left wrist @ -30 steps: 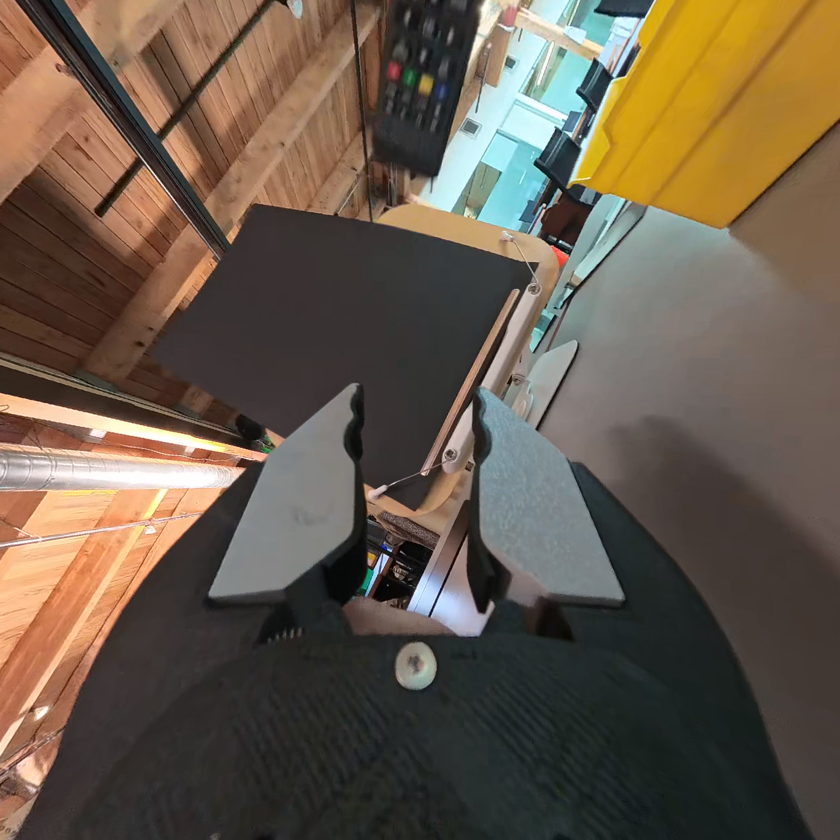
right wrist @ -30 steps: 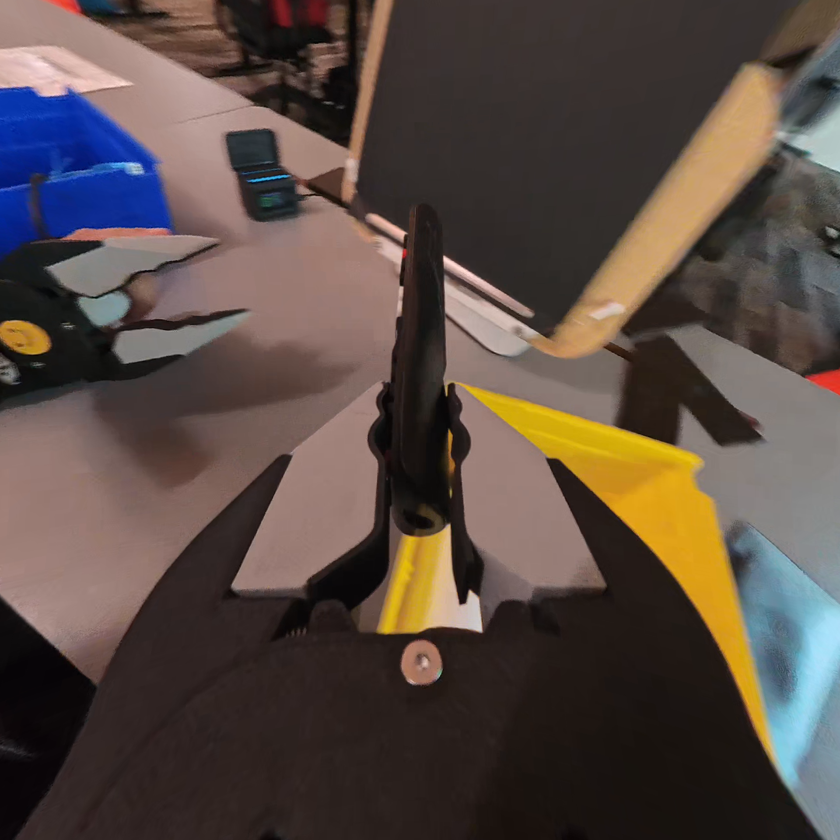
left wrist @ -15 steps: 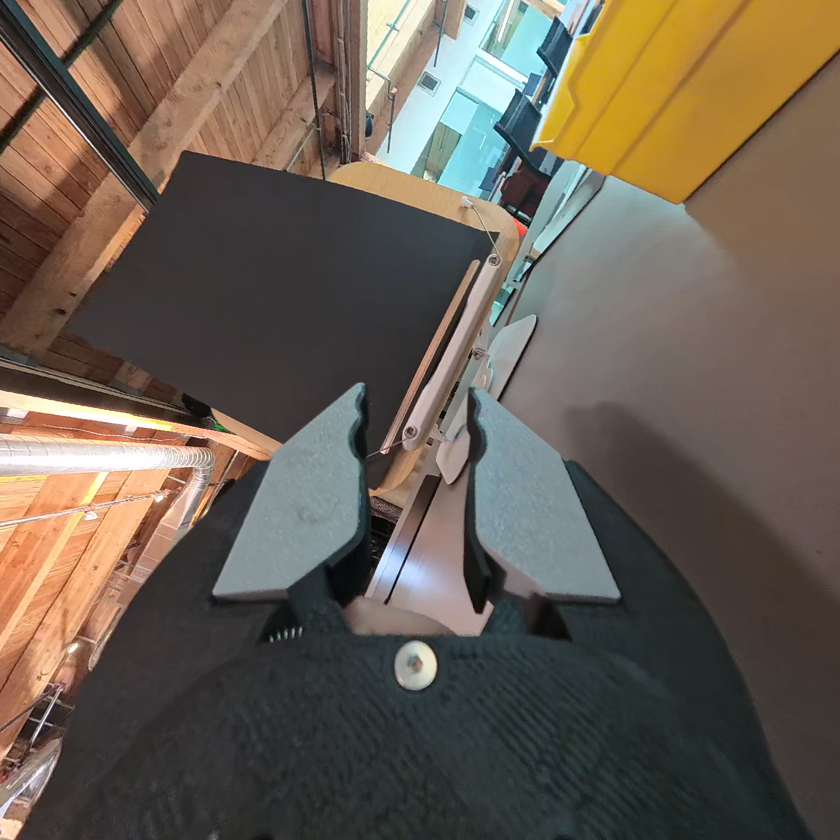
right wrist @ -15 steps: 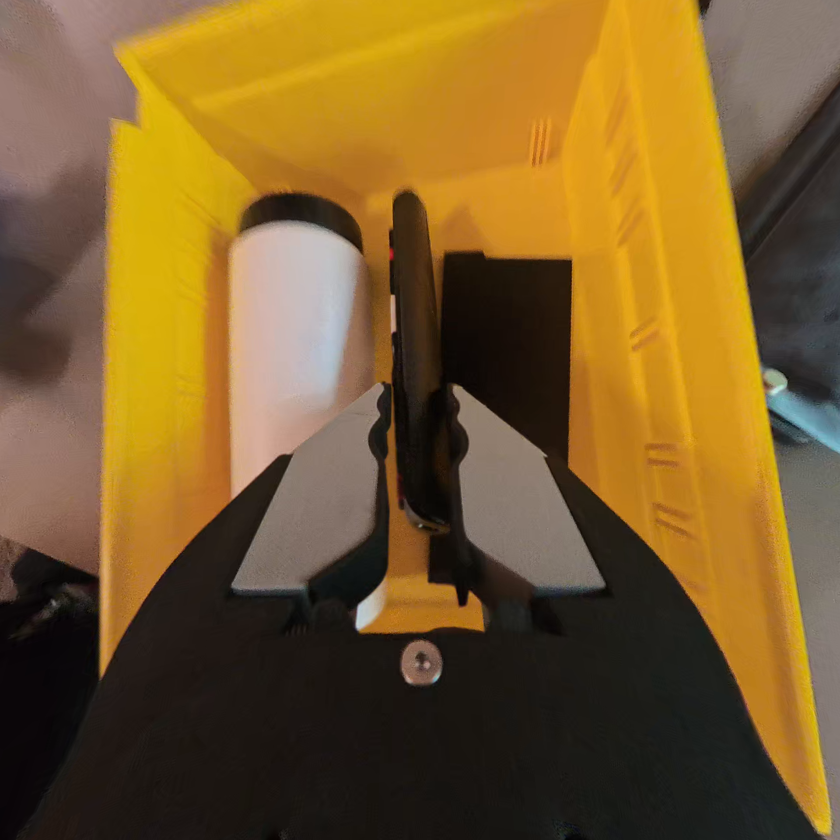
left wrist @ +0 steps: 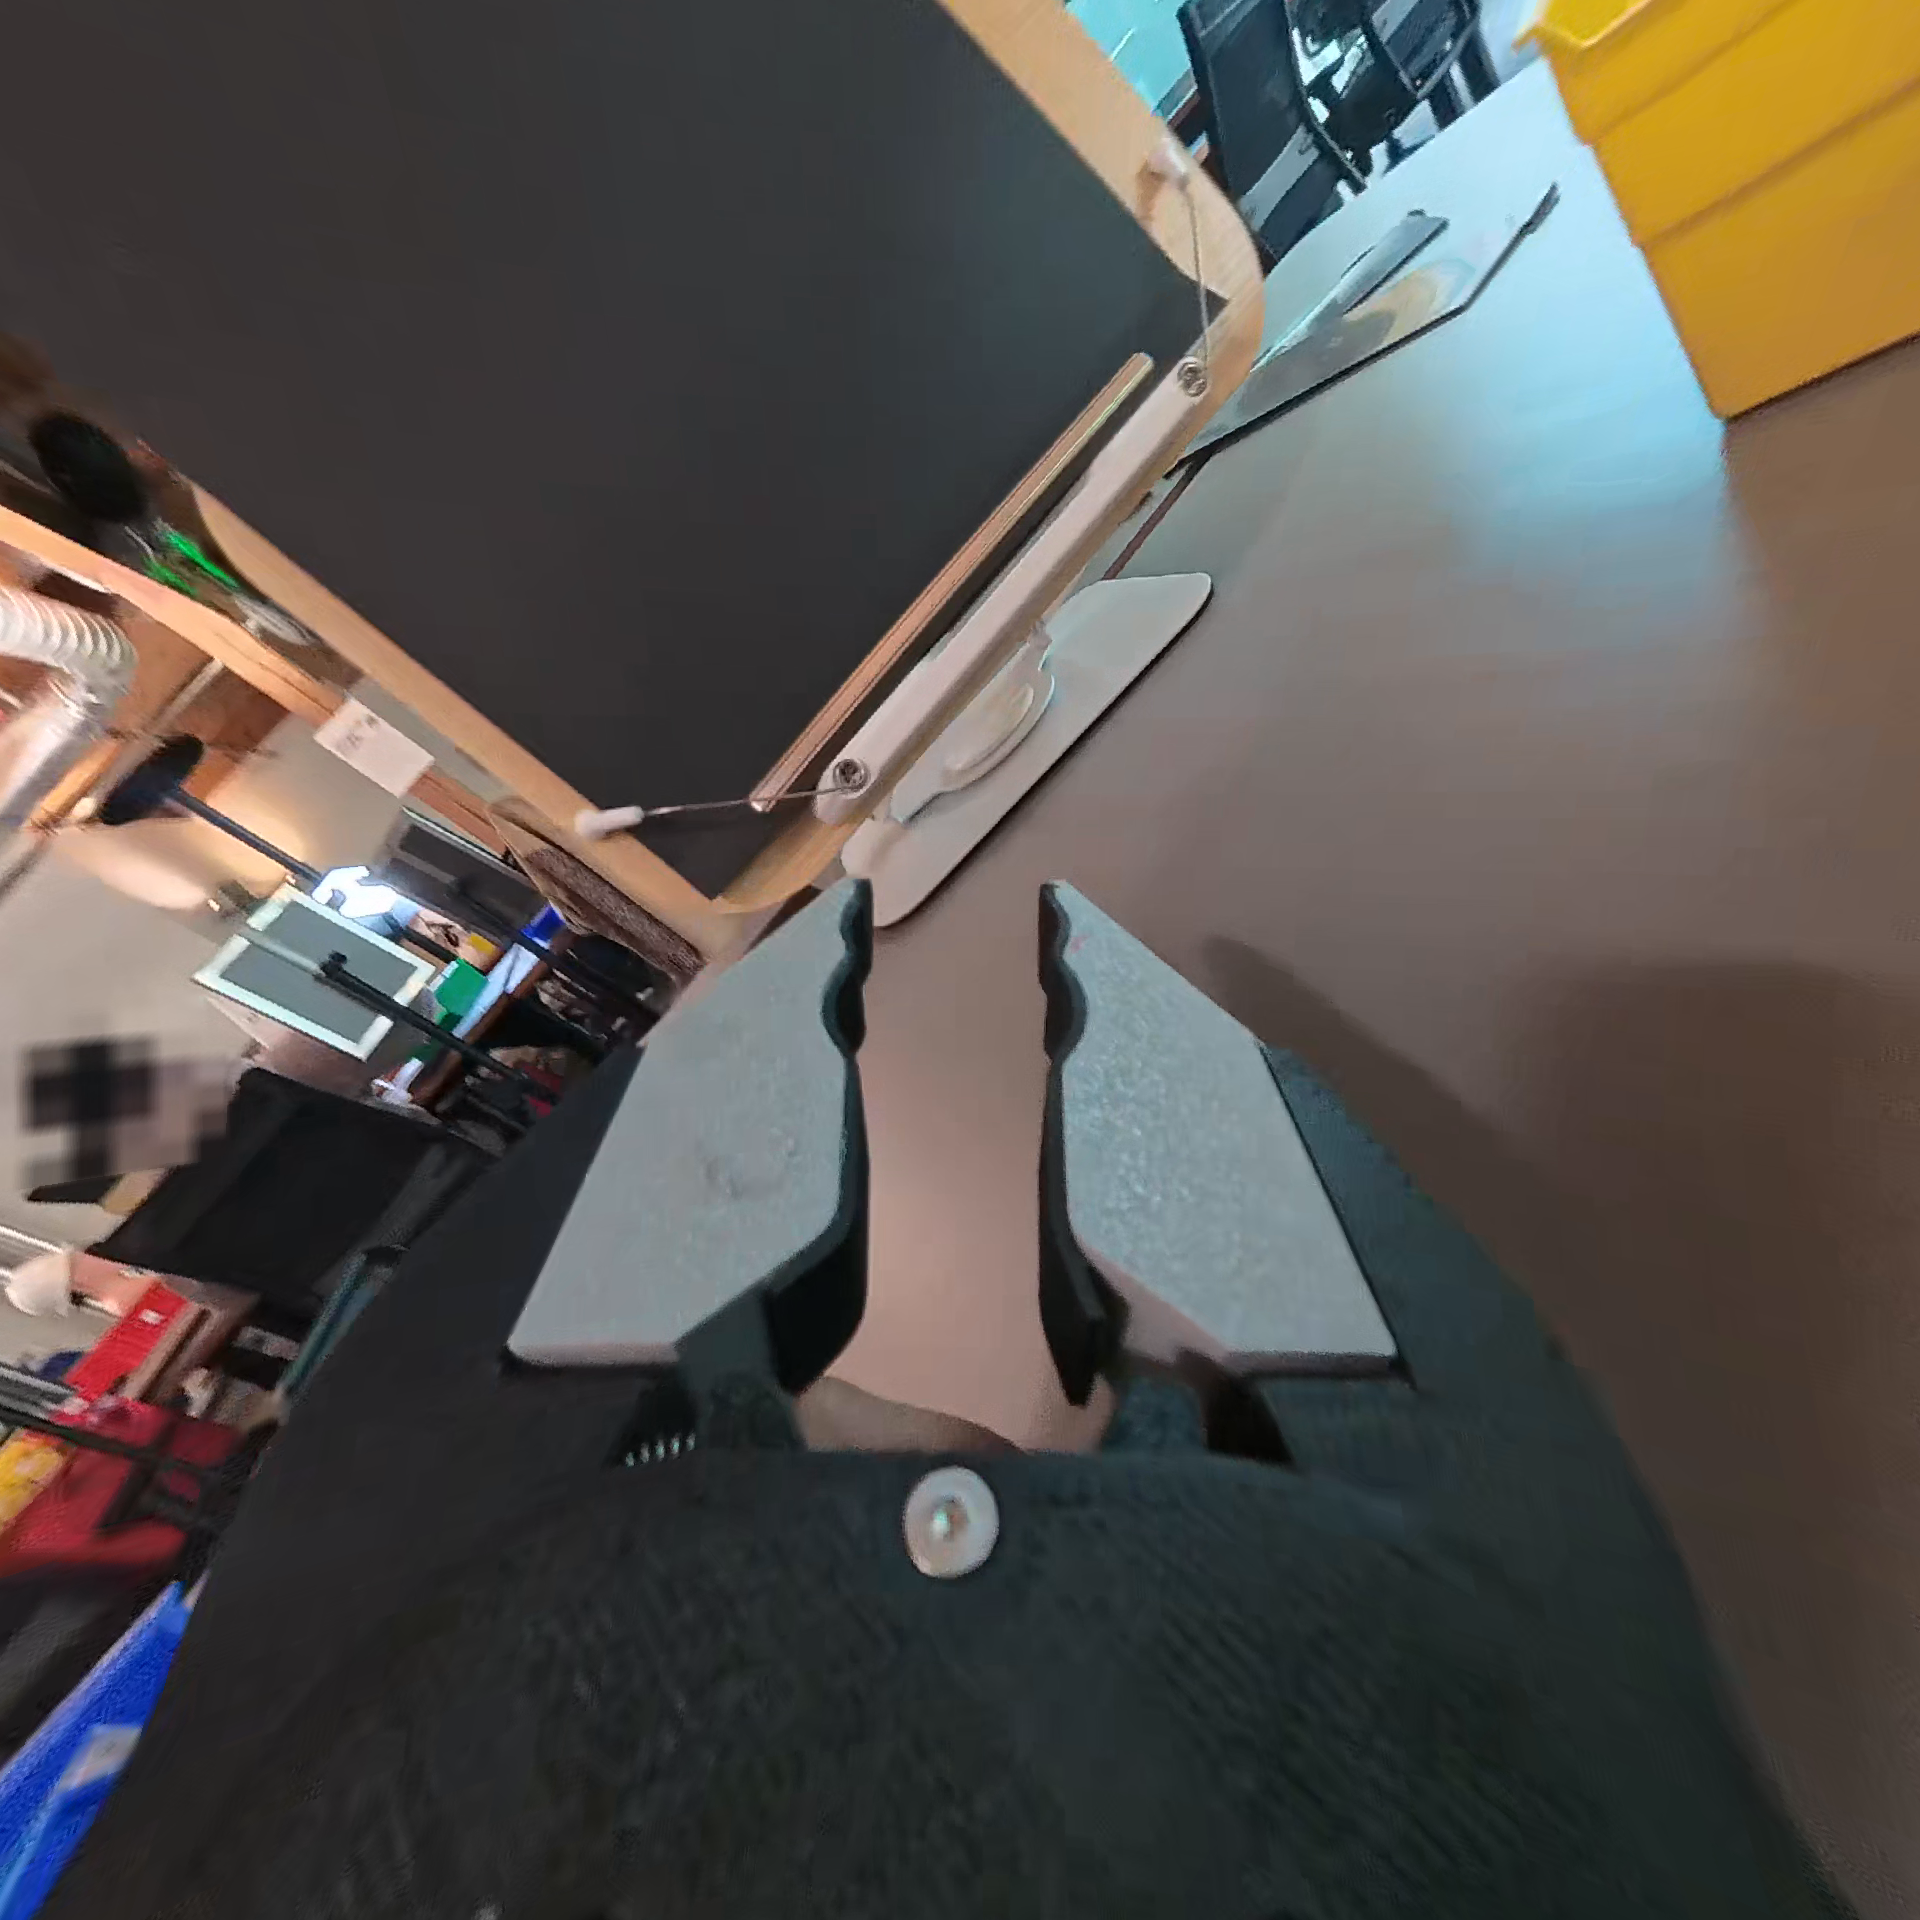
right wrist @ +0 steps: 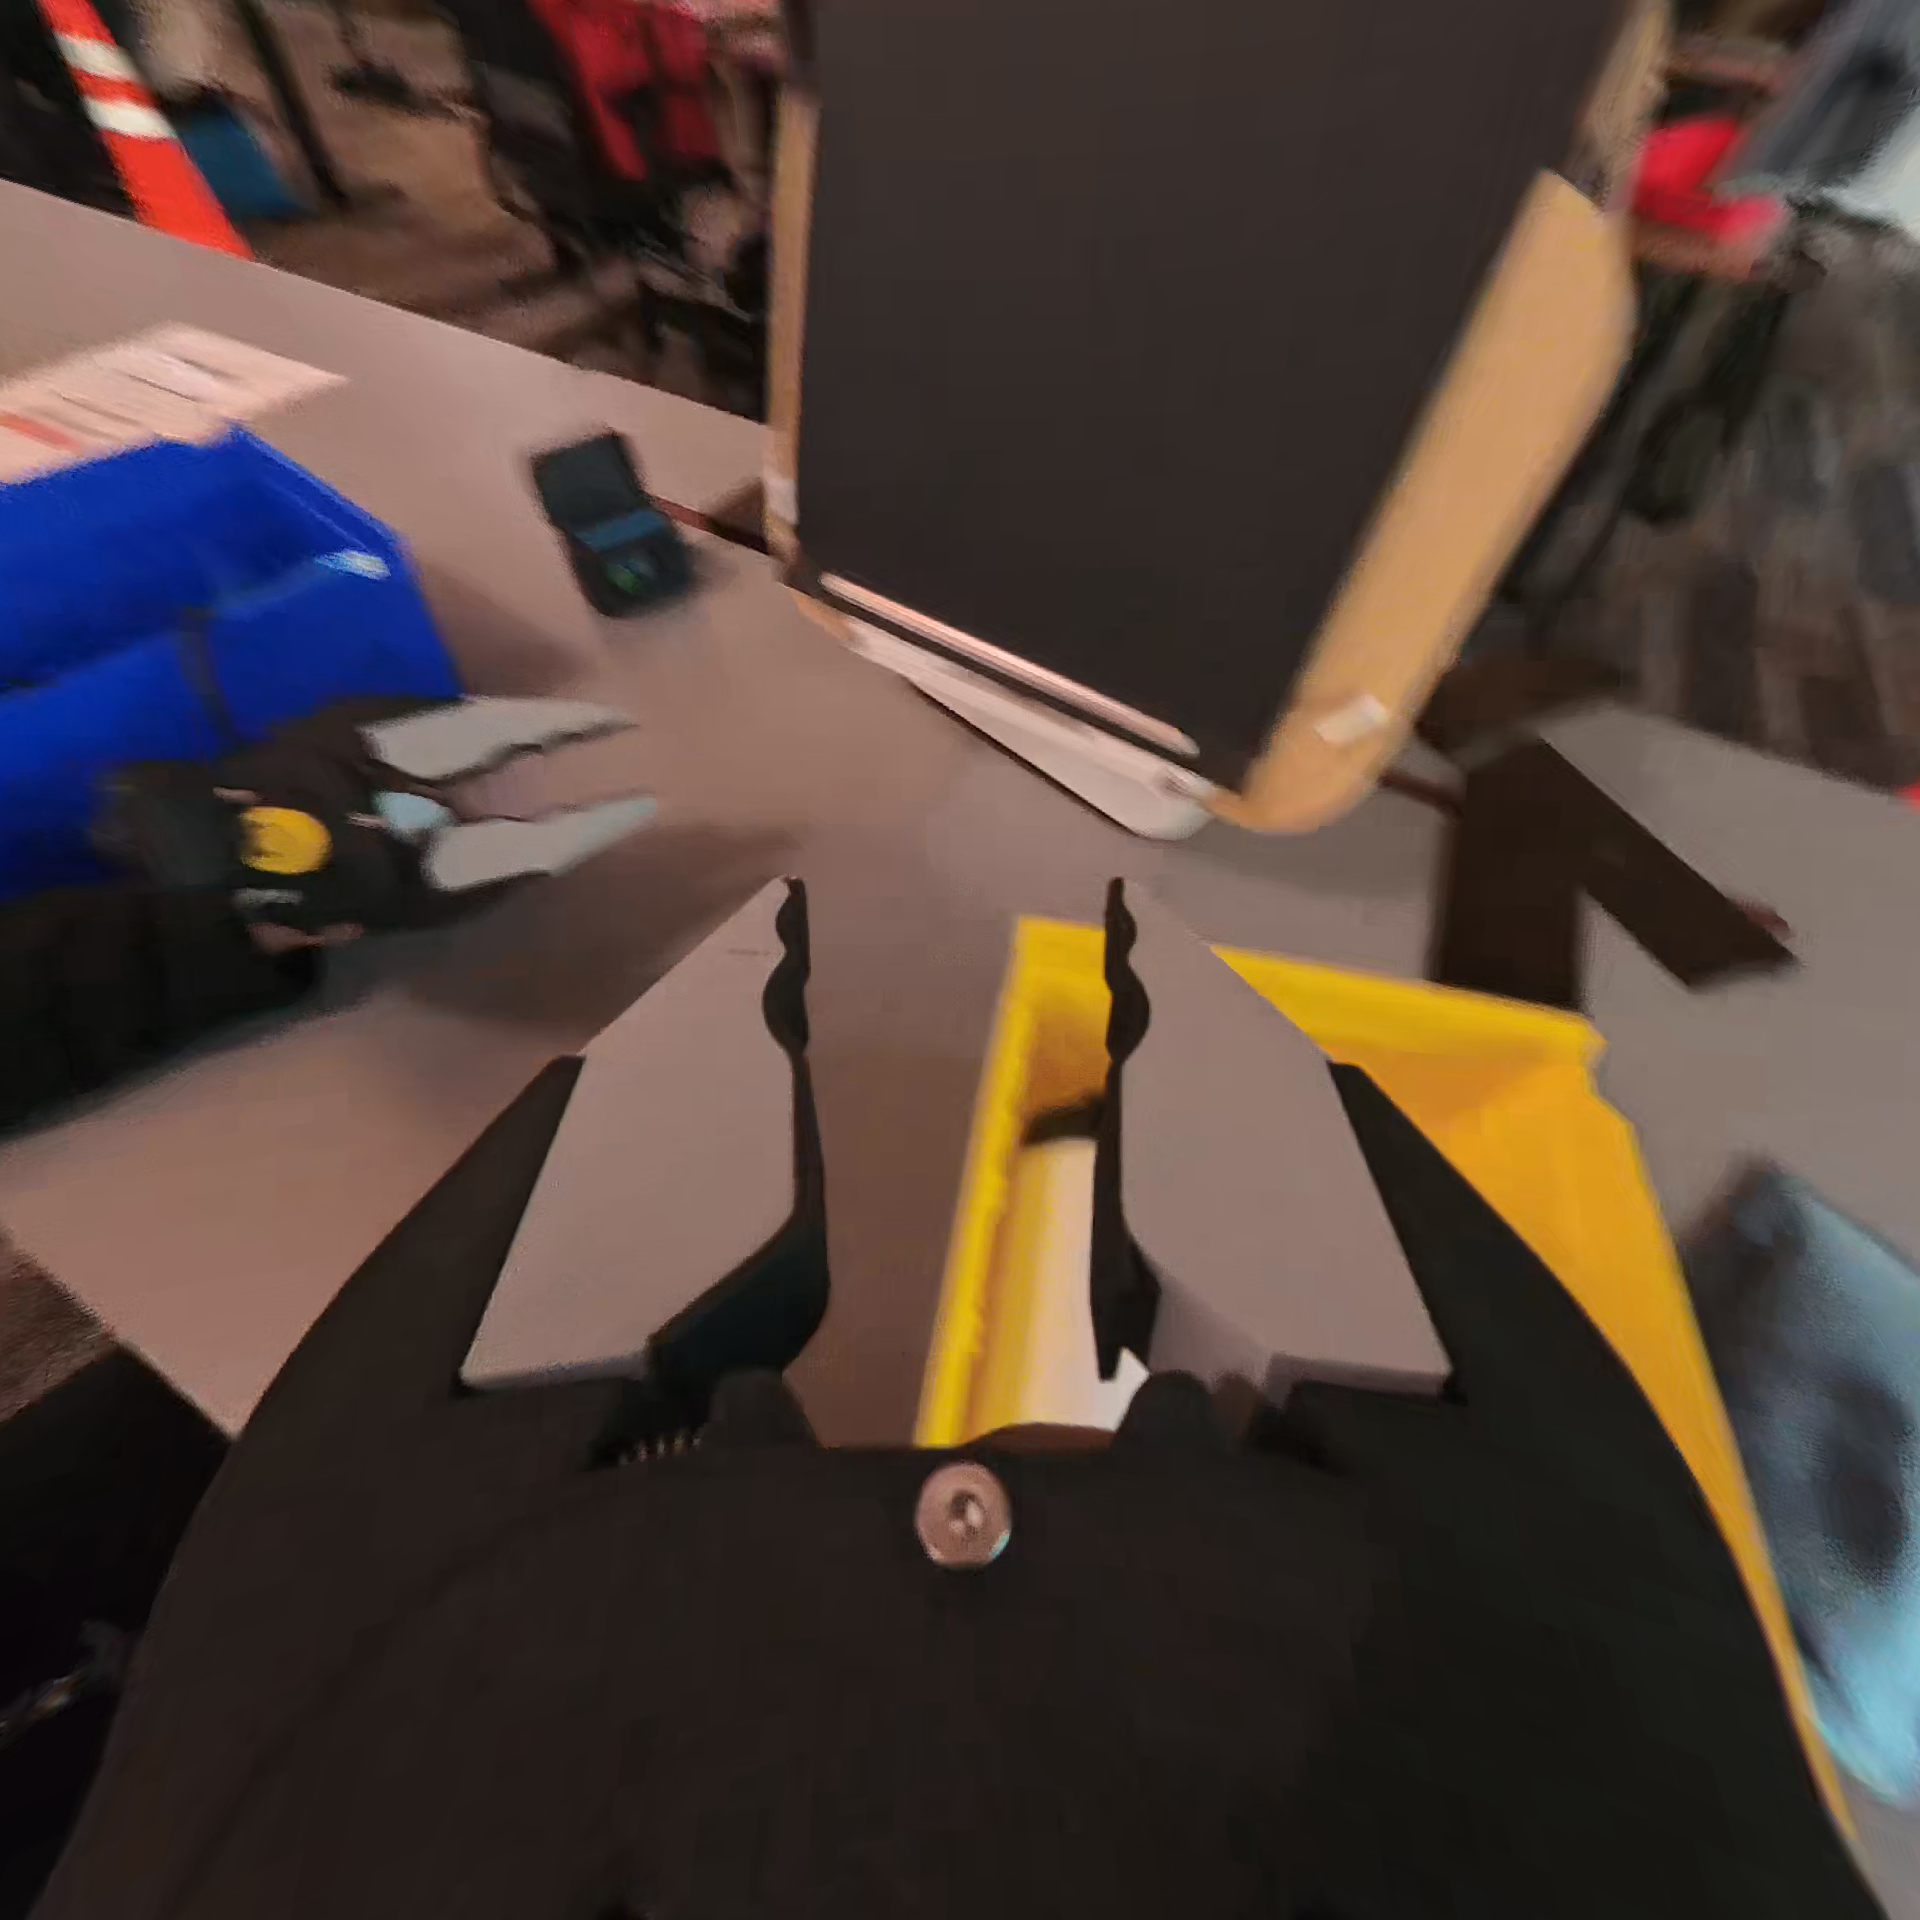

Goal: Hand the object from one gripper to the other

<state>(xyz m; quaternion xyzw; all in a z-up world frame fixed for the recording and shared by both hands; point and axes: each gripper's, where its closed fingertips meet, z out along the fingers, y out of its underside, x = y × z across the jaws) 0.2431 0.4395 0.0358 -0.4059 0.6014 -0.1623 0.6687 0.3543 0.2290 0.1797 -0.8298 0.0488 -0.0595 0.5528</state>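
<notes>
My right gripper (right wrist: 951, 914) is open and empty, held above the near left rim of a yellow bin (right wrist: 1496, 1101). The black remote that it held a moment ago is out of sight. A white cylinder with a dark cap (right wrist: 1049, 1247) lies inside the bin along its left wall. My left gripper (left wrist: 951, 930) is open and empty, low over the brown table (left wrist: 1507, 831). It also shows in the right wrist view (right wrist: 582, 774) at the left, open, in front of a blue bin (right wrist: 187, 582).
A black board on a wooden and white stand (left wrist: 623, 395) rises at the back of the table; it shows in the right wrist view (right wrist: 1164, 343) too. A small black device (right wrist: 613, 530) lies near the blue bin. The yellow bin (left wrist: 1766, 187) shows far right. Spacing between my two grippers at the tips: around 30 cm.
My right gripper has opened and let go of the black remote, then lifted and tilted up from looking into the yellow bin. My left gripper has tilted down toward the table.
</notes>
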